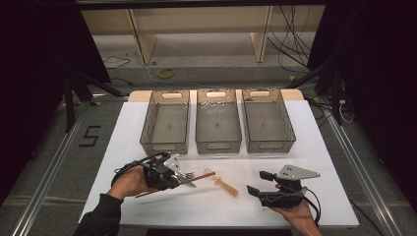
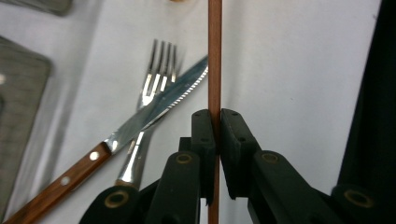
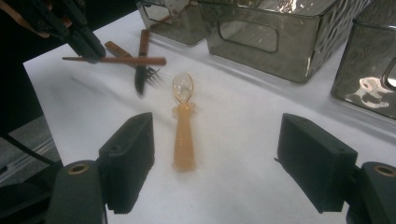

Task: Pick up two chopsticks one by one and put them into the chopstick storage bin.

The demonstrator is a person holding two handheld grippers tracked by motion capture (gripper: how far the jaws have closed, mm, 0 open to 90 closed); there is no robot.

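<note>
Clamped between the black jaws of the left gripper [image 2: 217, 122] is a thin, straight brown wooden stick [image 2: 215, 56], held above the white table [image 1: 305, 147] over a steel fork [image 2: 159, 70] crossed by a wood-handled serrated knife [image 2: 154, 109]. Nearby, the right gripper [image 3: 215, 161] gapes wide and empty before a translucent orange plastic spoon [image 3: 183, 135].

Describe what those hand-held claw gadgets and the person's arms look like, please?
Both are black. The left claw and right claw each have two blocky black jaws on arms with brass-coloured pivot rings, a grey three-cornered plate on top and a black cable trailing back. The left forearm wears a dark sleeve.
</note>
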